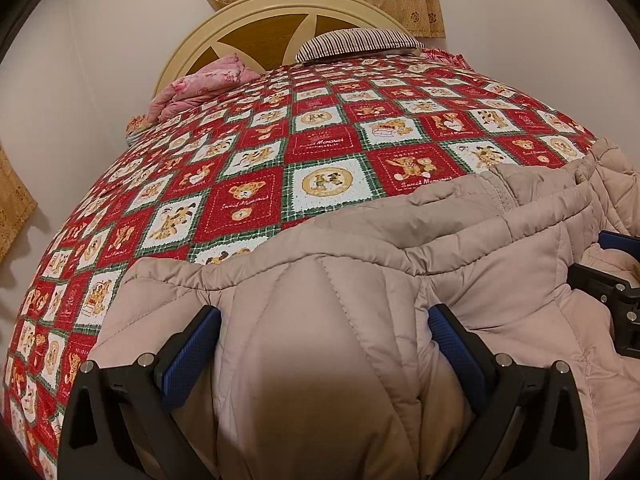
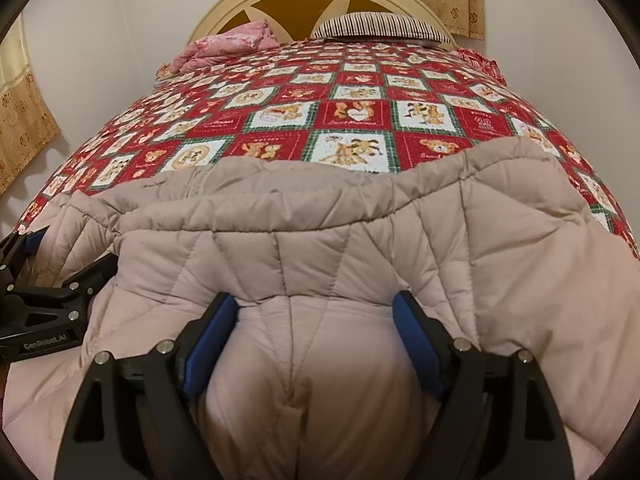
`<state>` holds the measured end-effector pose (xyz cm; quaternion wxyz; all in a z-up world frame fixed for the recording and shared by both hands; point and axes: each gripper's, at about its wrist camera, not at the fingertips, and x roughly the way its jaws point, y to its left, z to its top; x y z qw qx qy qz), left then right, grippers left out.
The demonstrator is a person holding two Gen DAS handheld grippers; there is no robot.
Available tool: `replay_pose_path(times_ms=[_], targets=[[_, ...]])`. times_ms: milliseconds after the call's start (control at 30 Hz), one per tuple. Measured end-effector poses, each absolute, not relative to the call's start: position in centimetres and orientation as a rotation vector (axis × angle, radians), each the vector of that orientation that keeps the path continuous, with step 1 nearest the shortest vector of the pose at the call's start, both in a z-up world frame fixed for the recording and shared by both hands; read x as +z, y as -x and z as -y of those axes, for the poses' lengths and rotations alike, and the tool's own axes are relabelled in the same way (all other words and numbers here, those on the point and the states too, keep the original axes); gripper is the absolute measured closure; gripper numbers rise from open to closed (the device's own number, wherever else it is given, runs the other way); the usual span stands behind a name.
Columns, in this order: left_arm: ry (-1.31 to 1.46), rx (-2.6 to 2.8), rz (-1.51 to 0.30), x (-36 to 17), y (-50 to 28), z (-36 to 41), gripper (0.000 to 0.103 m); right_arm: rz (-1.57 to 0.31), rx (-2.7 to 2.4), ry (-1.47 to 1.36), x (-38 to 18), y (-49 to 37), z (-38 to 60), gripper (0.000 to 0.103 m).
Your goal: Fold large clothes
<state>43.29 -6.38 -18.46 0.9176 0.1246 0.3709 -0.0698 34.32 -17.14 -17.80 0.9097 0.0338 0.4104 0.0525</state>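
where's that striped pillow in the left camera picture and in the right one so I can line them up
Left wrist view: the striped pillow lies top centre-right, against the headboard.
Right wrist view: the striped pillow lies top centre-right, against the headboard.
Shared landmark: the pink floral bundle, left of the pillow in both.

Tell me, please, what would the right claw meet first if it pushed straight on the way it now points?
Most likely the beige quilted coat: its padded bulk already bulges between the right claw's wide-set fingers, with the patchwork bedspread lying beyond. Whether the pads actually press the fabric is unclear.
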Motion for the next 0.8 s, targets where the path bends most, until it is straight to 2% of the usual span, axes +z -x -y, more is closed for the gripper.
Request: replay_pose_path(times_ms=[433,700,800], targets=[[-0.303,-0.121,-0.76,-17.9,-43.0,6.8,0.001,-0.847,0.101,-0.06,-17.9,-34.3,17.1,0.02],[-0.264,-0.031,-0.685,-12.0,-38.8,7.3,0.001,-0.844,0.098,-0.059,-17.9,-34.3,17.0,0.02],[-0.34,0.003,-0.679,-12.9,-38.4,9.5,0.001,-0.84,0.097,-0.061,-17.9,-34.3,17.1,0.02]])
